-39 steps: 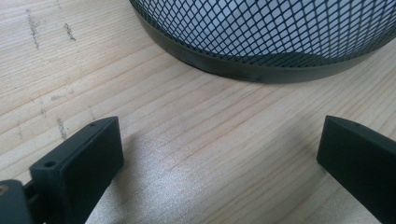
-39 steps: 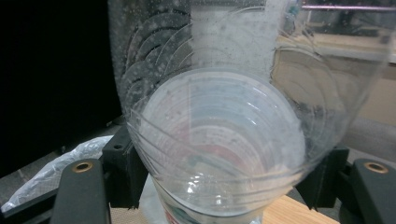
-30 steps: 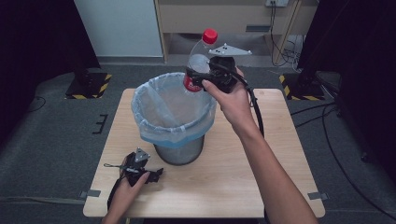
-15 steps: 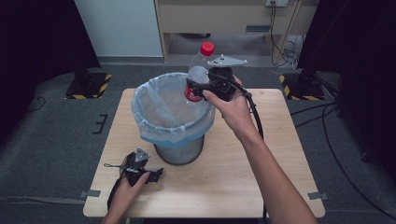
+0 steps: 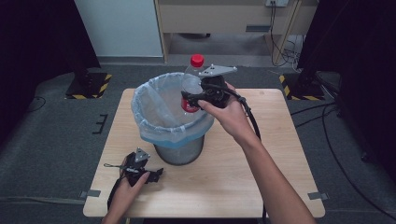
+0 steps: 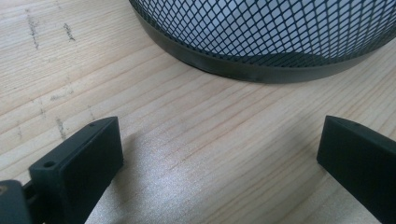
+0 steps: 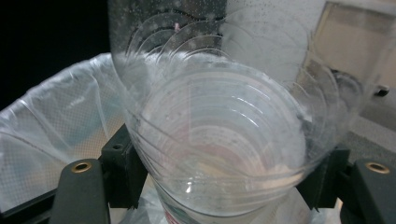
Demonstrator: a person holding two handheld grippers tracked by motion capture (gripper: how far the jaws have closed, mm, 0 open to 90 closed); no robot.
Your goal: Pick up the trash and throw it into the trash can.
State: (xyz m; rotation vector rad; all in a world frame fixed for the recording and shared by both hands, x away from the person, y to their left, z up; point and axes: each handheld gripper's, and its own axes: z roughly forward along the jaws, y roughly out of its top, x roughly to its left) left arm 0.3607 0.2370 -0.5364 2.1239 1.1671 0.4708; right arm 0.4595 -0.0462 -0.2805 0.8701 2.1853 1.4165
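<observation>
One bottle: a clear plastic bottle with a red cap and red label, held roughly upright over the far right rim of the bin, not yet inside.
Right gripper: the right gripper is clamped on the bottle's lower body; in the right gripper view the jaws press both sides of it.
Bin: a black mesh bin with a pale blue liner stands mid-tabletop; no contents can be made out inside.
Left gripper: the left gripper rests on the tabletop near the bin's base, jaws wide apart and empty.
Progress: judged, carrying is done; lowering or dropping and release remain.
</observation>
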